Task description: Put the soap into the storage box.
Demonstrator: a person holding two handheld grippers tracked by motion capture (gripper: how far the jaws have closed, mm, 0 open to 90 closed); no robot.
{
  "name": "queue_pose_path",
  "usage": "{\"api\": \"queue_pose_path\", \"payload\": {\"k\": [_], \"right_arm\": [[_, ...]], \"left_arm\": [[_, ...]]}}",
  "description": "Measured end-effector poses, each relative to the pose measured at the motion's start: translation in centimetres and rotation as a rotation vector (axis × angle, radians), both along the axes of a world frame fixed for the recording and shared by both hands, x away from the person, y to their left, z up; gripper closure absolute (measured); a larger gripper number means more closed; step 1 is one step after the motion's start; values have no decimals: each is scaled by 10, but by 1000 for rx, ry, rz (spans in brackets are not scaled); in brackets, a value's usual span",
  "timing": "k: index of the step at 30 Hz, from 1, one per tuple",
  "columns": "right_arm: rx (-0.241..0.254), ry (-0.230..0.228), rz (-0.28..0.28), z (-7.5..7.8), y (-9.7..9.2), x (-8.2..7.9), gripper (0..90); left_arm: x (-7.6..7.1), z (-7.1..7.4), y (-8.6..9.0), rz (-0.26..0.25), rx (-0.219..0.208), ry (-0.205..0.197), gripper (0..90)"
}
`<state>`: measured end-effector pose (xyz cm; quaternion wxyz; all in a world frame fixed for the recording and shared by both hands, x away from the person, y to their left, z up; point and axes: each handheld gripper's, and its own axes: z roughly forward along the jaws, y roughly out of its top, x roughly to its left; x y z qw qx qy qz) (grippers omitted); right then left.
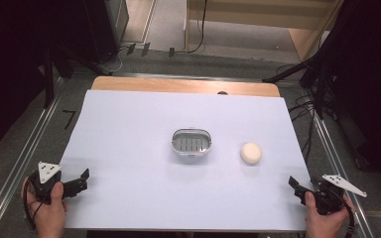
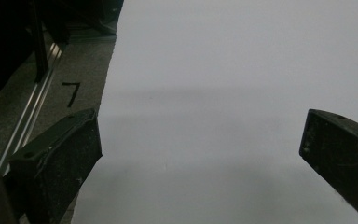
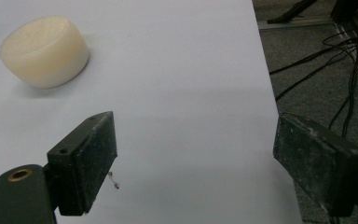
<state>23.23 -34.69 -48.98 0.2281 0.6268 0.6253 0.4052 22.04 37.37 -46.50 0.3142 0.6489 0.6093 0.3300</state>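
Note:
A small oval metal dish [image 1: 192, 141] with a slotted bottom sits at the middle of the white-covered table [image 1: 129, 129]. To its right lies a round cream-coloured bar [image 1: 250, 152], which looks like soap; in the right gripper view the bar [image 3: 44, 51] is at the upper left, well beyond the jaws. My left gripper [image 1: 83, 180] rests at the table's near left corner, open, with bare white surface between its jaws [image 2: 200, 135]. My right gripper [image 1: 296, 186] is at the near right corner, open and holding nothing [image 3: 196, 137], straddling the table's right edge.
A black "7" mark [image 2: 71, 92] is on the grey floor left of the table, beside a metal rail [image 1: 25, 153]. Black cables [image 3: 326, 60] lie on the floor to the right. A wooden strip [image 1: 183, 85] borders the table's far edge.

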Motion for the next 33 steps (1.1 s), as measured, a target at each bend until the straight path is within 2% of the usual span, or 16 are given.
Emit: {"api": "queue_pose_path", "payload": {"k": [12, 24, 29, 33], "right_arm": [[-6, 10, -5, 1, 2, 0, 138], [-53, 11, 9, 4, 7, 1, 137], [-45, 14, 25, 9, 10, 3, 132], [-64, 15, 29, 16, 14, 7, 132]], "left_arm": [[0, 0, 0, 2, 0, 3, 0], [0, 0, -1, 1, 1, -4, 0], [0, 0, -1, 1, 5, -5, 0], [-1, 0, -1, 1, 5, -5, 0]]}}
